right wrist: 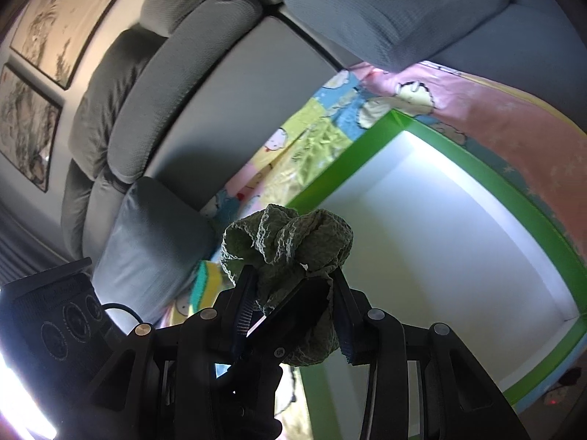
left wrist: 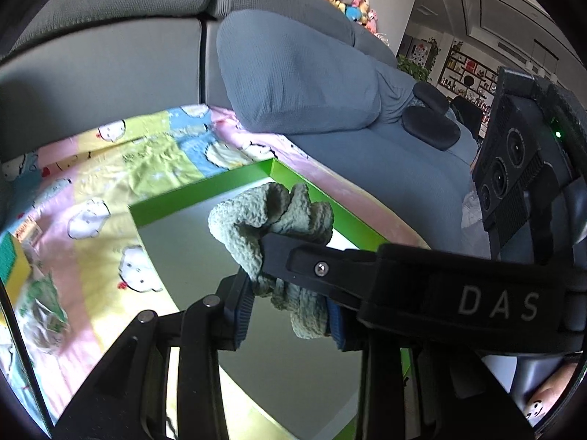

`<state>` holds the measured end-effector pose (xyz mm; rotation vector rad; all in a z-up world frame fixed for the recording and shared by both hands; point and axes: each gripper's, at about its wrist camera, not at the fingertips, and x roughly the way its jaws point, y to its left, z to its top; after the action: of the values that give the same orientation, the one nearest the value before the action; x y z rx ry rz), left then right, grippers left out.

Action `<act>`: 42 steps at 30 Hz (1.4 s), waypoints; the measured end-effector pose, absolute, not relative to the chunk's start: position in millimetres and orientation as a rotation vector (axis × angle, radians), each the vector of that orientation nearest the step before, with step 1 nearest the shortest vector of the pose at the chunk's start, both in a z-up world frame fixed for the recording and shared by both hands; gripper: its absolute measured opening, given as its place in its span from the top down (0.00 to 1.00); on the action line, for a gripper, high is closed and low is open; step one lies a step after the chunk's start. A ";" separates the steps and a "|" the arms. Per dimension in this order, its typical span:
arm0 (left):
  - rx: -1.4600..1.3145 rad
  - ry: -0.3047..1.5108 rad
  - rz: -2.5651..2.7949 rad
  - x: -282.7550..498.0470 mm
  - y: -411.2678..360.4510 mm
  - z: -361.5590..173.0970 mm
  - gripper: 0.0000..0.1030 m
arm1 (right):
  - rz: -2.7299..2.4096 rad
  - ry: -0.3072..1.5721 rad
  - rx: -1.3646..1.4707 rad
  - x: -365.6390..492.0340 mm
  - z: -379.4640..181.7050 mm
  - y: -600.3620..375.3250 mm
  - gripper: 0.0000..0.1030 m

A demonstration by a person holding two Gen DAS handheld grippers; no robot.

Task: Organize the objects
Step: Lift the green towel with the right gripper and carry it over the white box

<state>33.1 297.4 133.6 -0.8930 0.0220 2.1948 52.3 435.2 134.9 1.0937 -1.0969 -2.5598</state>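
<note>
A crumpled grey-green cloth [left wrist: 271,220] hangs in the air over an open box with a green rim [left wrist: 205,187] and a white inside. My left gripper [left wrist: 290,304] is shut on the cloth. My right gripper comes in from the right across the left wrist view, its finger [left wrist: 293,253] also pressed on the cloth. In the right wrist view my right gripper [right wrist: 293,293] is shut on the same cloth [right wrist: 290,242], above the box's left side, near its green rim [right wrist: 367,150]. Both grippers hold the cloth together.
The box rests on a pastel cartoon blanket [left wrist: 110,183] spread over a grey sofa [left wrist: 110,58]. A blue-grey cushion [left wrist: 304,73] lies just behind the box. A crumpled snack wrapper [left wrist: 44,315] and a small yellow-green packet [left wrist: 14,264] lie on the blanket at left.
</note>
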 end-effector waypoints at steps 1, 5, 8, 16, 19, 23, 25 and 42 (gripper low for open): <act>-0.902 0.020 2.190 32.7 299.1 131.5 0.70 | -2.560 -1.099 1.107 52.4 132.7 437.6 0.60; -0.941 0.016 2.169 30.6 308.0 123.2 0.70 | -2.559 -1.112 1.147 51.8 124.7 445.8 0.60; -0.971 0.002 2.149 29.7 313.1 117.4 0.70 | -2.567 -1.132 1.181 51.7 119.6 450.7 0.60; -1.012 0.000 2.116 28.0 324.0 105.7 0.70 | -2.569 -1.143 1.233 50.9 108.9 462.6 0.60; -1.028 -0.006 2.102 27.9 327.3 100.6 0.70 | -2.578 -1.144 1.252 51.2 106.6 464.3 0.60; -1.057 -0.012 2.083 26.2 329.4 93.8 0.69 | -2.587 -1.134 1.293 49.8 101.8 465.1 0.60; -1.068 -0.024 2.075 24.4 329.3 91.6 0.69 | -2.593 -1.139 1.304 49.4 100.2 465.7 0.60; -1.188 0.067 2.117 17.3 332.4 79.5 0.67 | -2.729 -1.077 1.442 40.8 86.6 469.1 0.52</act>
<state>17.3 332.4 79.5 -1.1885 0.0674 2.1170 40.8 469.1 86.6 1.4421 -1.0767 -2.7289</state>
